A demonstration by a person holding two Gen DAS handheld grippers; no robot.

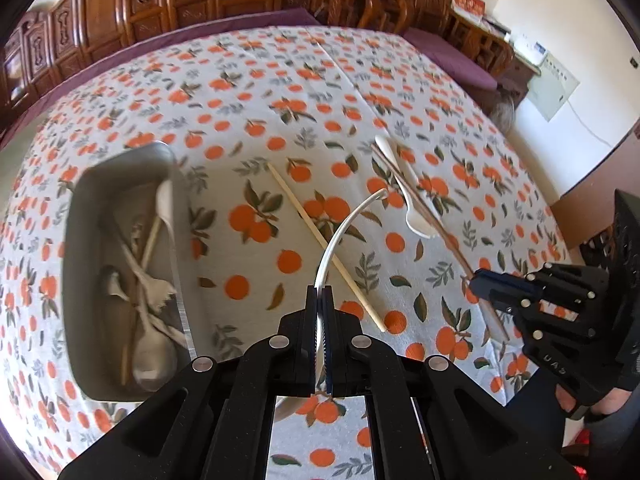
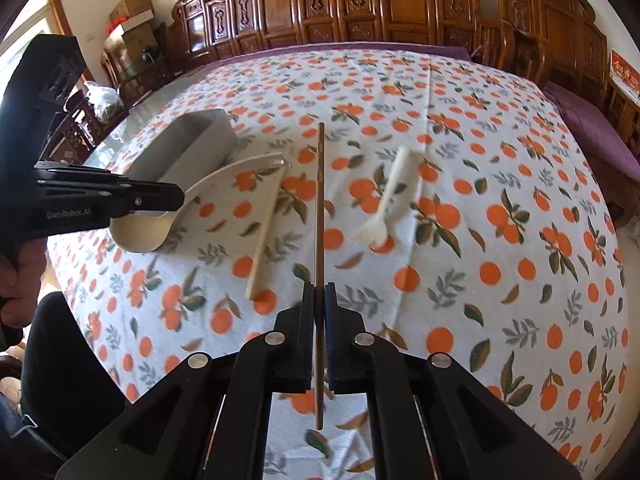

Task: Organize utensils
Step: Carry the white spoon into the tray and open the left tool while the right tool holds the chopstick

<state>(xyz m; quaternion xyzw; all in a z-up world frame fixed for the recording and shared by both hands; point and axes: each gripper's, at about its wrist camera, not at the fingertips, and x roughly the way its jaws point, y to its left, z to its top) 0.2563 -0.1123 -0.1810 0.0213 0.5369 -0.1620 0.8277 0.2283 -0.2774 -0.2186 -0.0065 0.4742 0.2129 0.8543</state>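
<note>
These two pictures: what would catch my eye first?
Probably the orange-printed tablecloth covering everything. Then the two black tools: the left tool pinches a white spoon, and the right tool pinches a dark chopstick. A metal tray of utensils sits at the left.

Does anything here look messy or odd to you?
Nothing is spilled or broken. A pale chopstick and a white fork lie loose on the tablecloth, outside the metal tray. The utensils in the tray lie criss-crossed, not lined up.
</note>
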